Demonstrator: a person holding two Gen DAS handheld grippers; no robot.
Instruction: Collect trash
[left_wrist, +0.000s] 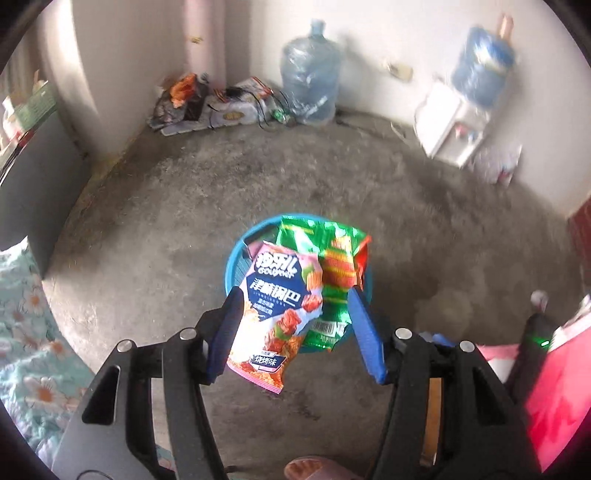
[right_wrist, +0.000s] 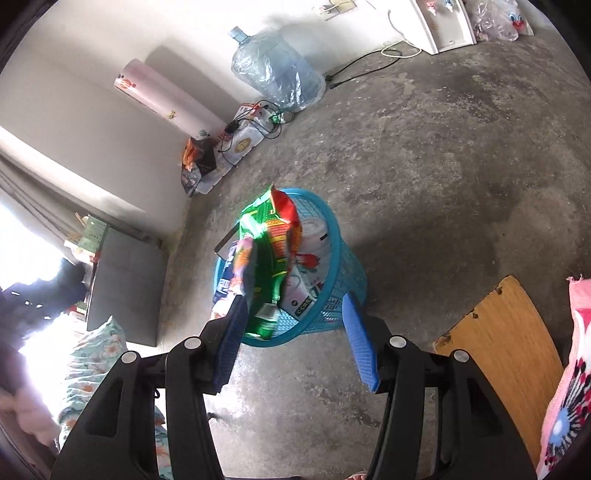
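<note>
In the left wrist view a pink and blue snack bag and a green snack bag hang between the blue fingers of my left gripper. The jaws stand wide and open, and the pads do not press on the bags. Straight beneath sits a blue plastic basket on the concrete floor. The right wrist view shows the same green bag and pink bag over the basket, which holds white packaging. My right gripper is open with nothing gripped; the green bag's lower end overlaps its left finger.
A water jug, a white dispenser and a pile of bags and cables line the far wall. Floral bedding lies left, a wooden board and pink cloth right. A slippered foot is below.
</note>
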